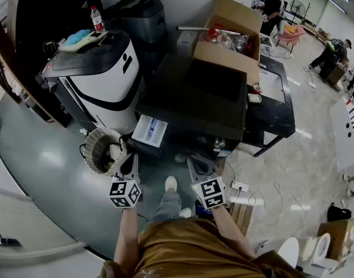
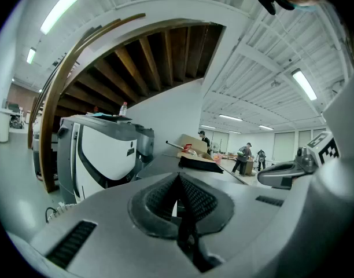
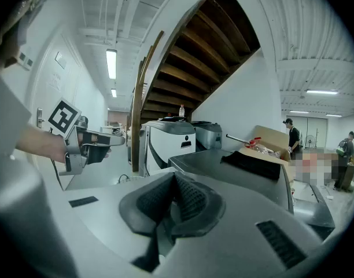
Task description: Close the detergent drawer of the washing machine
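Note:
The washing machine (image 1: pixel 194 97) has a black top and stands in the middle of the head view. Its white detergent drawer (image 1: pixel 149 131) sticks out of the front at the left, pulled open, with a blue insert showing. My left gripper (image 1: pixel 129 162) hovers just below the drawer, apart from it, shut and holding nothing. My right gripper (image 1: pixel 198 163) is level with it to the right, also shut and holding nothing. In the left gripper view the pads (image 2: pixel 191 197) are pressed together, with the machine's top (image 2: pixel 165 165) beyond them. The right gripper view shows its pads (image 3: pixel 188 197) closed too.
A round wicker basket (image 1: pixel 102 149) sits on the floor left of the drawer. A white and black machine (image 1: pixel 102 68) stands behind it with a water bottle (image 1: pixel 96 18) on top. An open cardboard box (image 1: pixel 229 36) rests on the washer's far side. A power strip (image 1: pixel 239 185) and cables lie at the right.

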